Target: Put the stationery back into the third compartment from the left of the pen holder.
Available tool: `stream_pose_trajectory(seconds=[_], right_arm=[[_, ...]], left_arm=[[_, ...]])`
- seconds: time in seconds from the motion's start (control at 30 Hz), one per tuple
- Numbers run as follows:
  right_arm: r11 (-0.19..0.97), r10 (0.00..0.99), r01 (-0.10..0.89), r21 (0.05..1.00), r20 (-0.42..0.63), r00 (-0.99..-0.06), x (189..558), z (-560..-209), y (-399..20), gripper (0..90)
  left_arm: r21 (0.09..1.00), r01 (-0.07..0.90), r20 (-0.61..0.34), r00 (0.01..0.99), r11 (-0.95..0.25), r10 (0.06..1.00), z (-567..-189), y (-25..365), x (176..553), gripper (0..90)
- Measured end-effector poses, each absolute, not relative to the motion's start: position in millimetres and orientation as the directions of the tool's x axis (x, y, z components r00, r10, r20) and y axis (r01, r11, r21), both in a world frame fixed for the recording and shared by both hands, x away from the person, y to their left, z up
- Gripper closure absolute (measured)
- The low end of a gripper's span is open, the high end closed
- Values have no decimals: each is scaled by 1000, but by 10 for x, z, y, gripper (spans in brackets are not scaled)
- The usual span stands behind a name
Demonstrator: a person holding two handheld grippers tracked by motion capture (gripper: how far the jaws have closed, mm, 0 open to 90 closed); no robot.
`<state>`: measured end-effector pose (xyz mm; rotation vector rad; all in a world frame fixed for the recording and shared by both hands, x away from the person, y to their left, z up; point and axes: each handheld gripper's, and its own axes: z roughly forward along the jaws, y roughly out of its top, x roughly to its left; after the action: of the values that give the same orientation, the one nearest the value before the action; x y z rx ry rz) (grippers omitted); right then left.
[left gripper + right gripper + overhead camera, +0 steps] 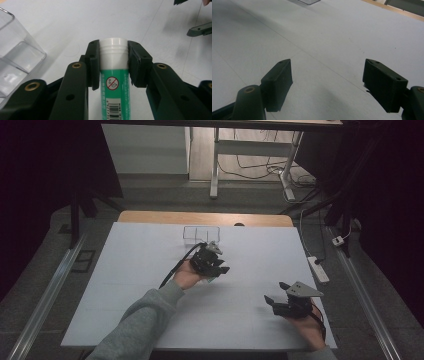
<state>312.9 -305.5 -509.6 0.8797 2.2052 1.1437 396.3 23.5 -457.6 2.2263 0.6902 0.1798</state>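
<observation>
A green glue stick (114,85) with a white cap (113,46) sits clamped between the black jaws of my left gripper (113,57), which is shut on it just below the cap. From above, that left gripper (216,266) hovers over the middle of the white table, a little in front of a clear plastic box (201,234). The same clear box (15,60) fills the left edge of the left gripper view. My right gripper (276,293) stands open near the table's front right, and in its own view the right gripper (328,82) has bare tabletop between its jaws.
The white board (150,270) covers a wooden table whose far edge (205,217) shows behind it. A power strip (318,269) and cables lie on the floor to the right. Desk legs (215,170) stand beyond the table.
</observation>
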Motion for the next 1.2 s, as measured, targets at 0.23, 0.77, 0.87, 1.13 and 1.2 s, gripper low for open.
stream_pose_trajectory(seconds=[0.23, 0.77, 0.87, 1.13, 1.2], right_arm=[[441, 733, 314, 841, -136, -667, 3130, -5100, -3050, 229], [447, 733, 318, 836, -138, -666, 3135, -5117, -3037, 229], [445, 734, 319, 837, -137, -666, 3135, -5117, -3036, 228], [441, 736, 324, 837, -131, -664, 3133, -5113, -3042, 228], [442, 738, 325, 836, -132, -662, 3133, -5113, -3043, 228]], left_arm=[[773, 389, -78, 843, -502, 533, -4493, 306, 3928, 645], [851, 342, -68, 824, -398, 563, -4277, 529, 3996, 645], [856, 347, -78, 819, -383, 568, -4245, 557, 4028, 645], [868, 333, -74, 822, -370, 565, -4168, 614, 4104, 644], [870, 333, -77, 821, -365, 566, -4137, 625, 4129, 644]])
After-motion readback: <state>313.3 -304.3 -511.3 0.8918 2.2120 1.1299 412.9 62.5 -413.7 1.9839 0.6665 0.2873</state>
